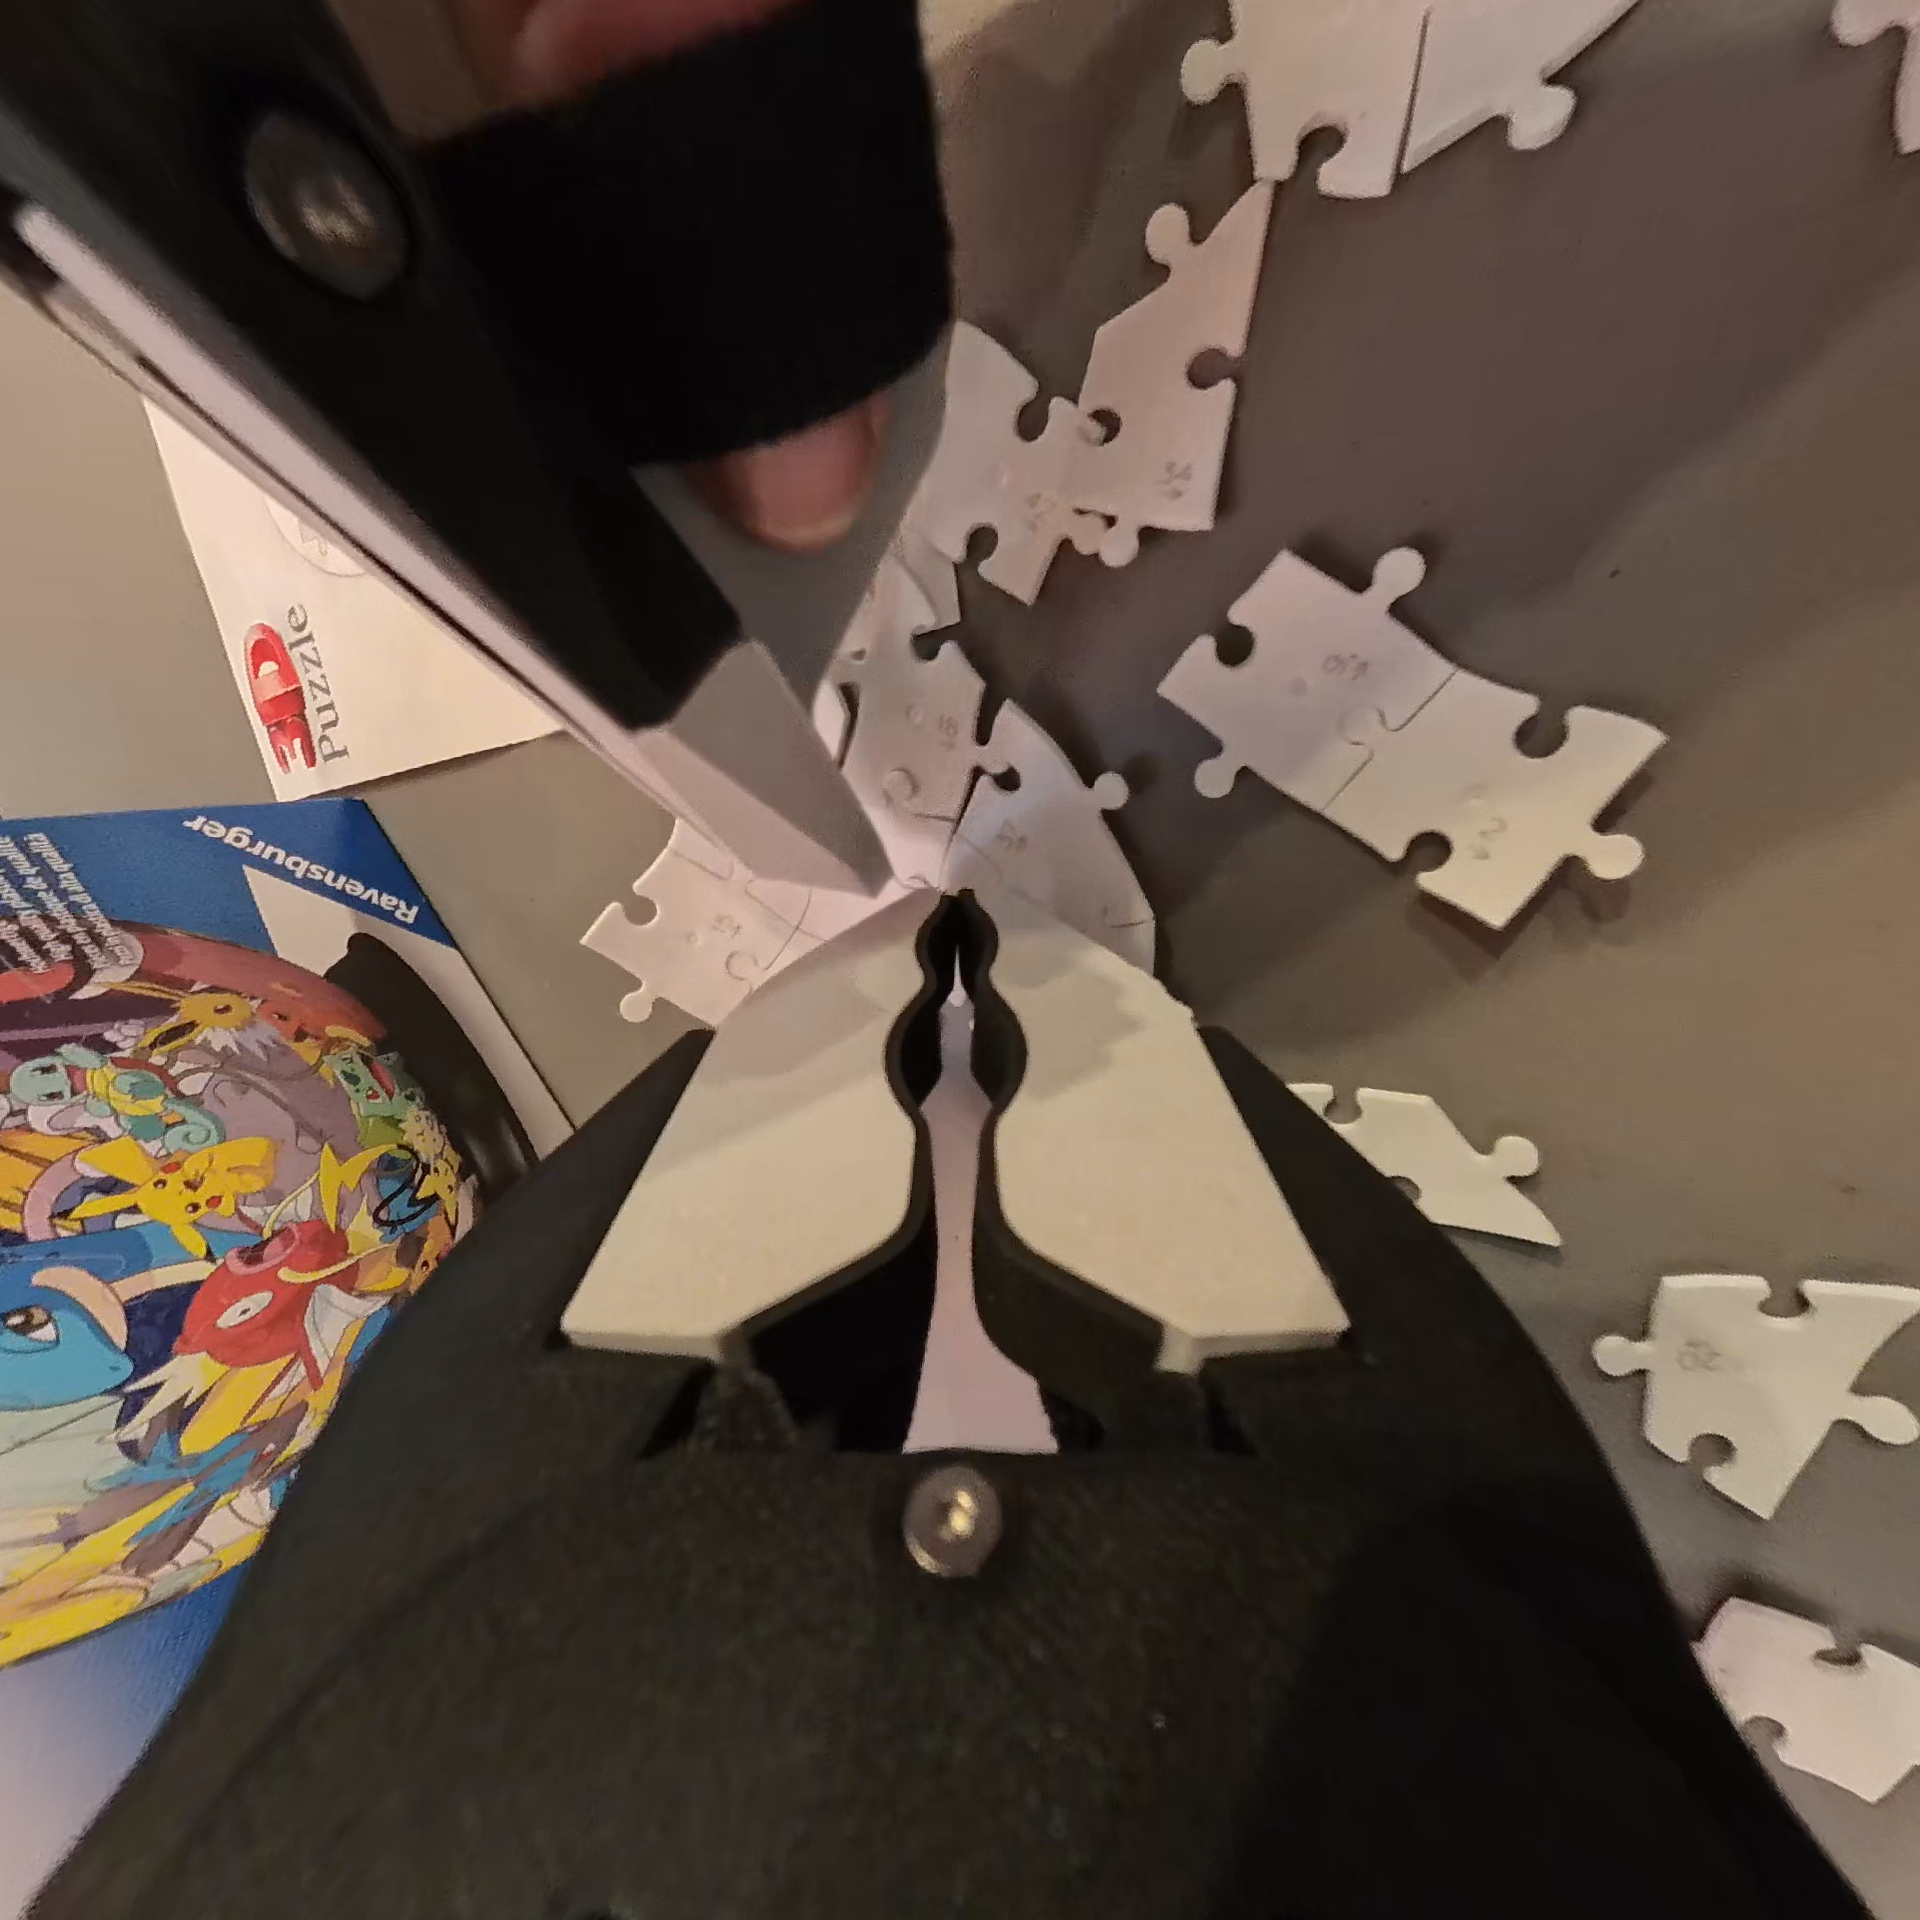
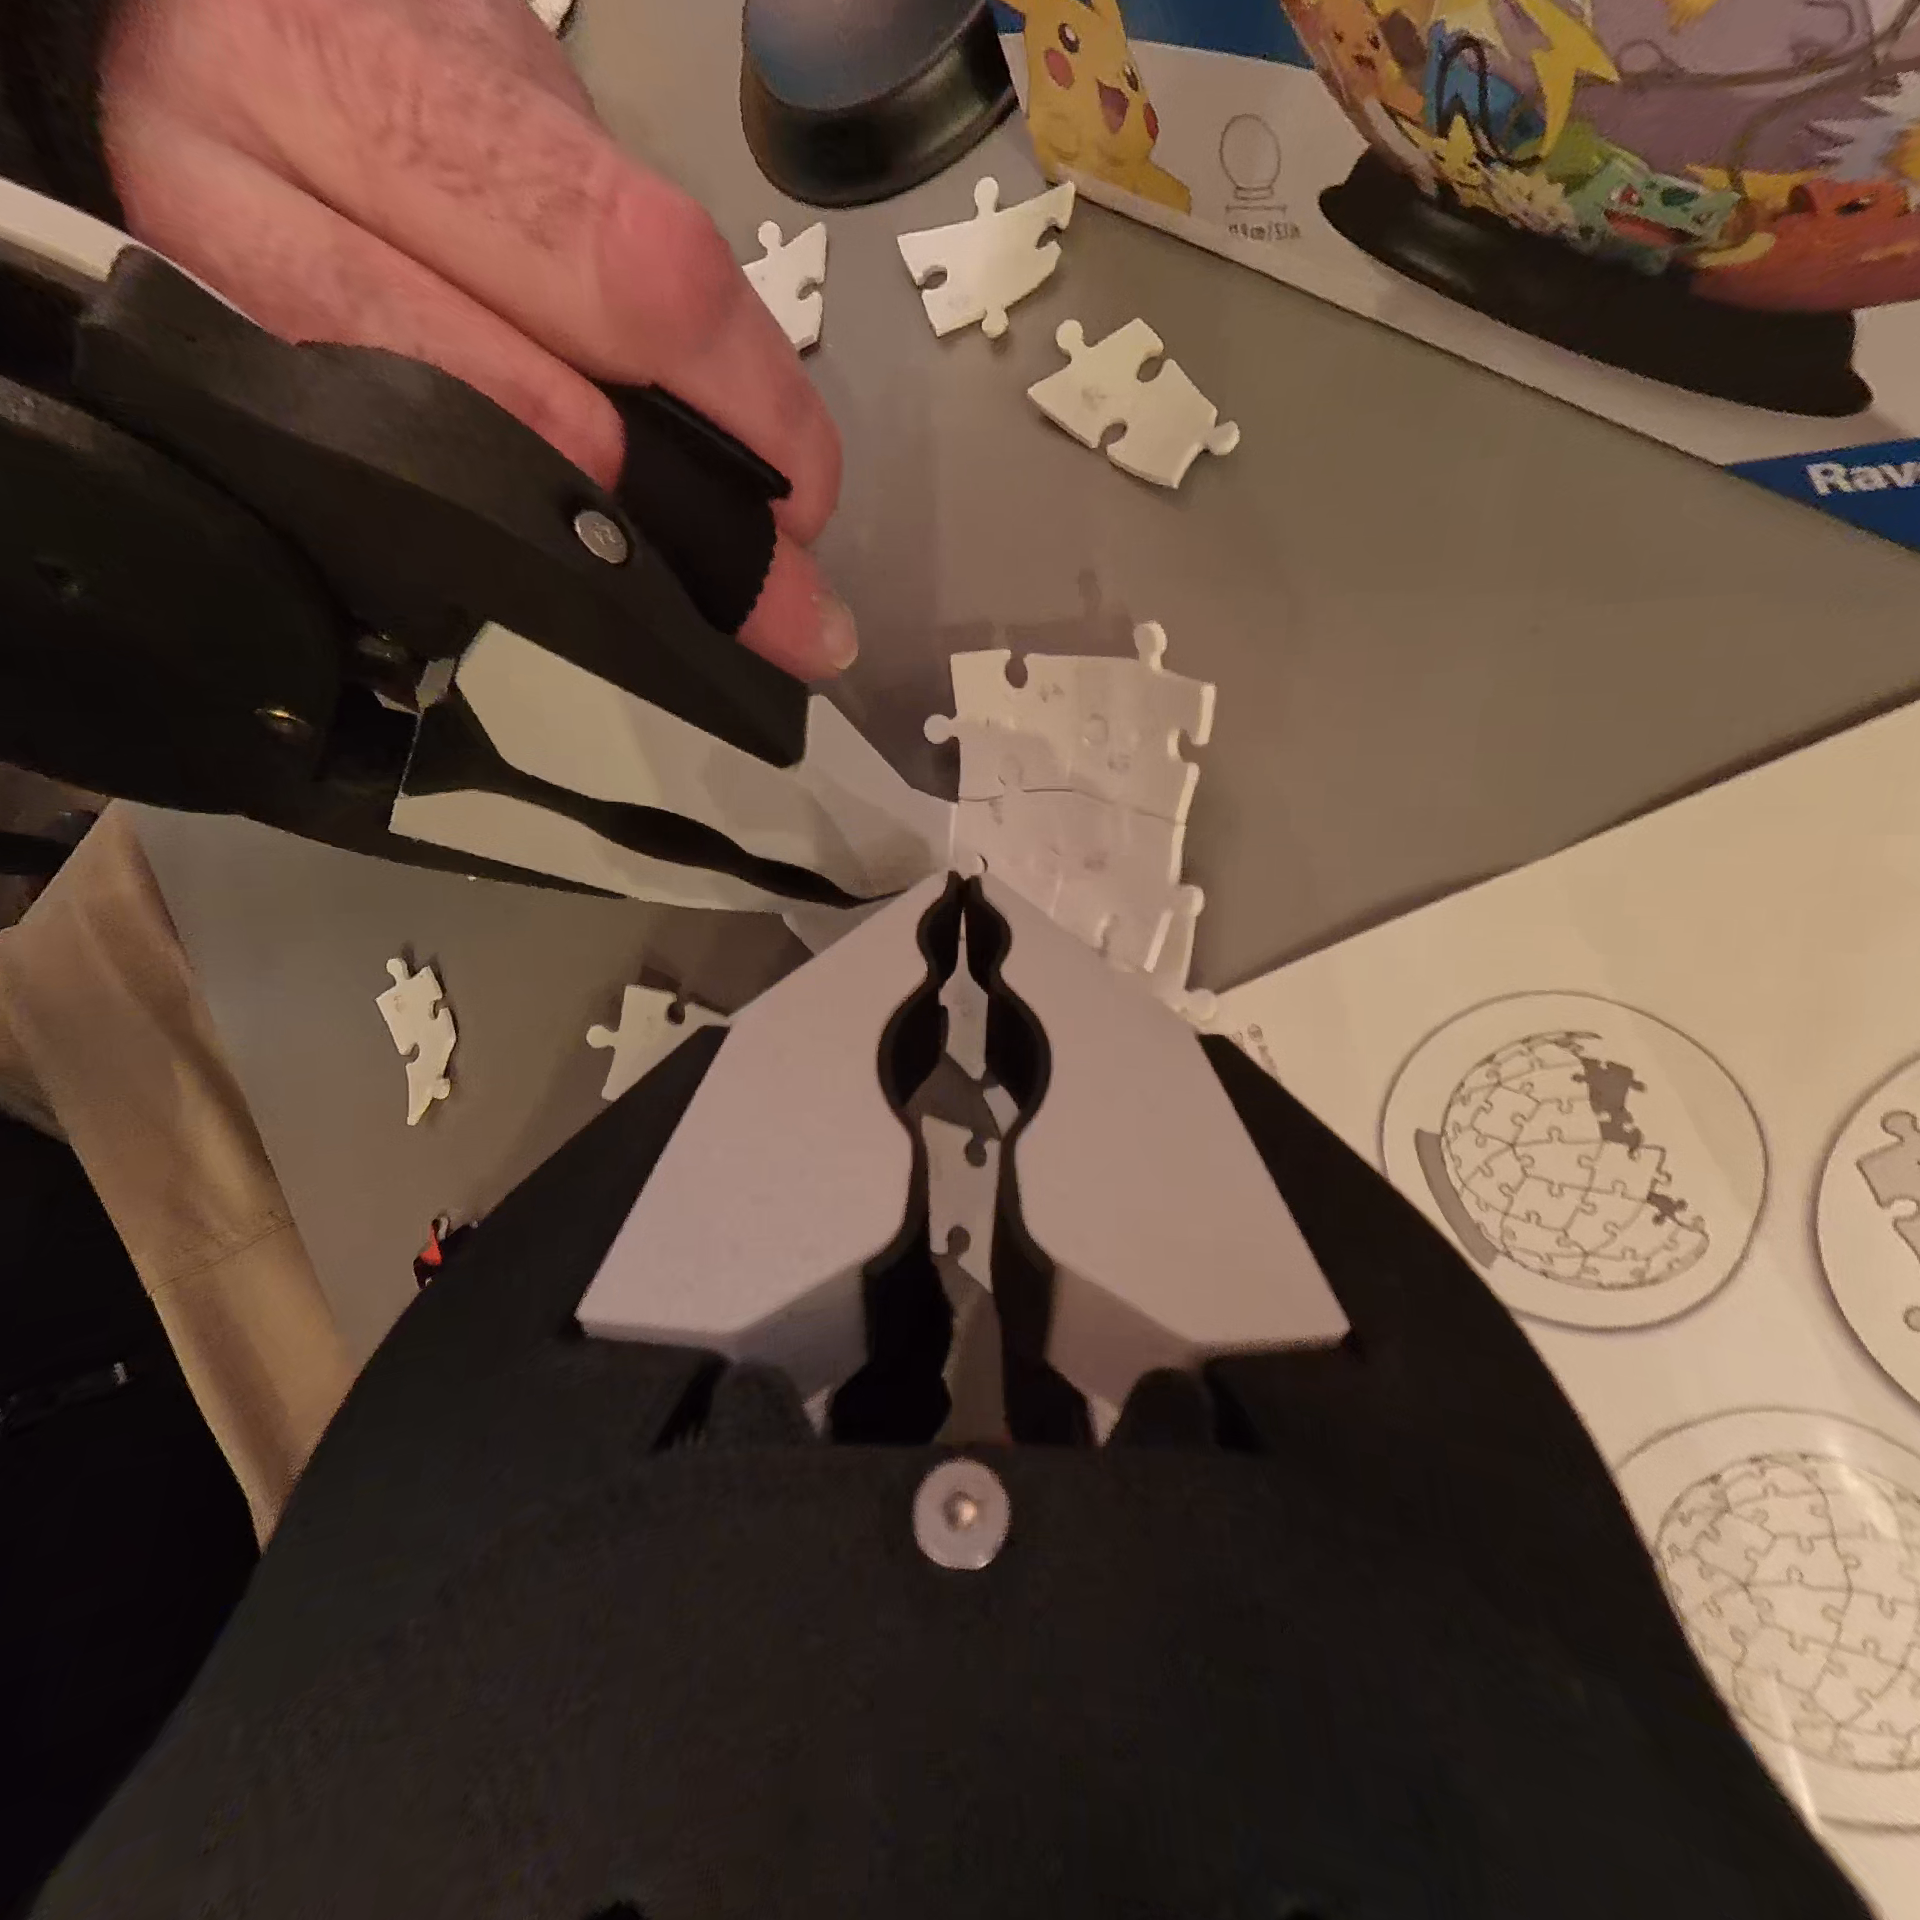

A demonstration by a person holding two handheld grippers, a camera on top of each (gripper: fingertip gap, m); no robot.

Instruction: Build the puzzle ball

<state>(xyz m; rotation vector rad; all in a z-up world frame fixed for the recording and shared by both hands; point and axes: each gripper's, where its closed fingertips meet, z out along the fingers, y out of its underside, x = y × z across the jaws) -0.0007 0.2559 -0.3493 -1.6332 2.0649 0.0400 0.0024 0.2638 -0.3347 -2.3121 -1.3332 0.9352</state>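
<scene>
The left gripper and right gripper meet tip to tip, each pinched together on an edge of the curved strip of joined white pieces, held just above the grey table. Loose pieces lie scattered around the strip, blank sides up. Beside the strip lie the puzzle box, a white leaflet with ball diagrams, and a dark stand farther off.

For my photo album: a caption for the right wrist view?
Two grippers' fingers meet at a joined strip of white puzzle pieces.
</scene>
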